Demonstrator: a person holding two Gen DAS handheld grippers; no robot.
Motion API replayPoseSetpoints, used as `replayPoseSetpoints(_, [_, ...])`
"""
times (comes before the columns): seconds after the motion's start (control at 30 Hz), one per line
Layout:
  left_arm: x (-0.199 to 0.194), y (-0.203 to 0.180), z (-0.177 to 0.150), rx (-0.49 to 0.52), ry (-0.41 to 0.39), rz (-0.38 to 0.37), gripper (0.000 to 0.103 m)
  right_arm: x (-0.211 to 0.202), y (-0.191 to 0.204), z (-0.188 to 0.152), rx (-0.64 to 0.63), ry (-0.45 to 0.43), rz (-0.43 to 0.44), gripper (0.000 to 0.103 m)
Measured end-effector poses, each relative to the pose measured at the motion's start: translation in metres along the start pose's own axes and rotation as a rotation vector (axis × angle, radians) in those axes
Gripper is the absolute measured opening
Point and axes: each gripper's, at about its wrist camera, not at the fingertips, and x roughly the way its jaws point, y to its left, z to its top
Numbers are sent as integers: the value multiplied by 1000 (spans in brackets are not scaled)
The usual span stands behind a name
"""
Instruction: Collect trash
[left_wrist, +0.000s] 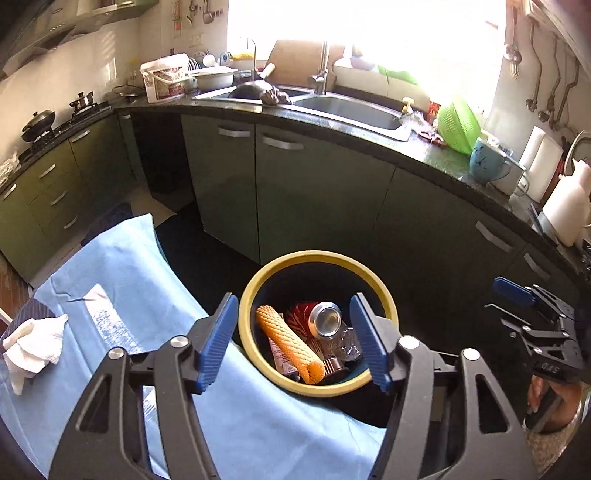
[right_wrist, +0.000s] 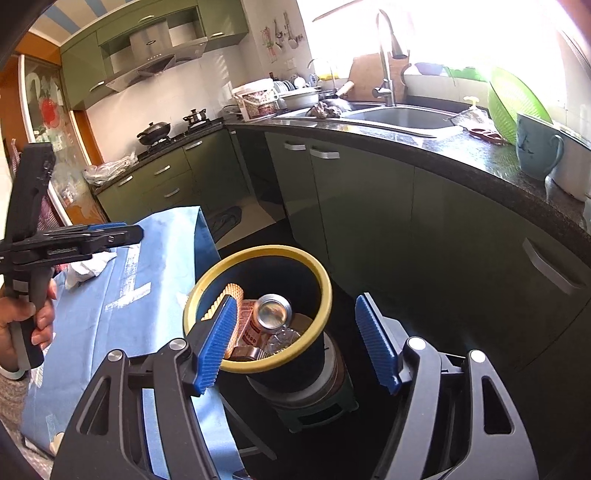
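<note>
bin (left_wrist: 317, 258): 1 | can (left_wrist: 325, 319): 1 | orange roll (left_wrist: 290, 341): 1 | tissue (left_wrist: 33, 345): 1 | grippers: 2

Blue ribbed pads (left_wrist: 218, 343), rubbery and matt, line the left hand-held gripper (left_wrist: 295, 343), its black frame a dull moulded plastic with bright metal rivets. Same finish on the right hand-held gripper (right_wrist: 295, 343). The bin (left_wrist: 384, 295) shows a smooth, satin yellow rim over a dark matt wall. Inside, a shiny metal can (left_wrist: 317, 319) with a brushed silver end, an orange knobbly-textured roll (left_wrist: 288, 343), and clear crinkled plastic (left_wrist: 347, 345). The blue cloth (left_wrist: 122, 266) is soft, matt, creased; on it lies crumpled white tissue (left_wrist: 31, 345). Behind, a speckled glossy surface (right_wrist: 443, 147), a brushed steel sink (right_wrist: 399, 116), and satin green cabinet doors (right_wrist: 369, 199).
</note>
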Motion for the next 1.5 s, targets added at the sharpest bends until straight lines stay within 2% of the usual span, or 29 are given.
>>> replayPoseSetpoints(0.07, [-39, 12, -17, -11, -63, 22, 79, 2, 19, 7, -46, 1, 40, 68])
replayPoseSetpoints(0.13, [-77, 27, -42, -14, -123, 68, 85, 10, 45, 18, -104, 13, 93, 70])
replayPoseSetpoints(0.3, [-147, 83, -110, -102, -166, 195, 86, 42, 145, 39, -318, 72, 227, 70])
replayPoseSetpoints(0.43, [-194, 132, -165, -235, -180, 307, 88, 78, 251, 45, -534, 109, 364, 70])
replayPoseSetpoints(0.53, [-219, 158, -197, -295, -188, 385, 88, 118, 328, 42, -679, 160, 432, 70])
replayPoseSetpoints(0.6, [-232, 169, -213, -330, -202, 422, 88, 153, 367, 43, -703, 229, 465, 64])
replayPoseSetpoints(0.7, [-244, 185, -232, -396, -221, 417, 88, 213, 409, 52, -638, 346, 503, 58])
replayPoseSetpoints(0.8, [-245, 196, -246, -440, -227, 408, 89, 256, 432, 66, -563, 394, 524, 58])
replayPoseSetpoints(1.0, [-229, 212, -262, -502, -200, 352, 89, 328, 463, 97, -449, 482, 500, 58])
replayPoseSetpoints(1.13, [-228, 212, -266, -496, -192, 364, 89, 354, 475, 93, -441, 561, 496, 58])
replayPoseSetpoints(1.27, [-230, 212, -267, -491, -196, 371, 89, 360, 478, 81, -456, 582, 459, 58])
replayPoseSetpoints(1.33, [-231, 211, -267, -491, -198, 367, 89, 357, 475, 79, -438, 579, 470, 52])
replayPoseSetpoints(1.37, [-231, 210, -267, -489, -198, 365, 89, 355, 474, 79, -430, 576, 480, 38])
replayPoseSetpoints(1.4, [-231, 209, -267, -487, -197, 364, 89, 351, 474, 80, -431, 572, 481, 17])
replayPoseSetpoints(1.43, [-232, 209, -268, -486, -196, 364, 89, 347, 475, 79, -446, 566, 458, 5])
replayPoseSetpoints(1.5, [-232, 208, -268, -485, -198, 361, 89, 338, 476, 79, -454, 558, 459, 3])
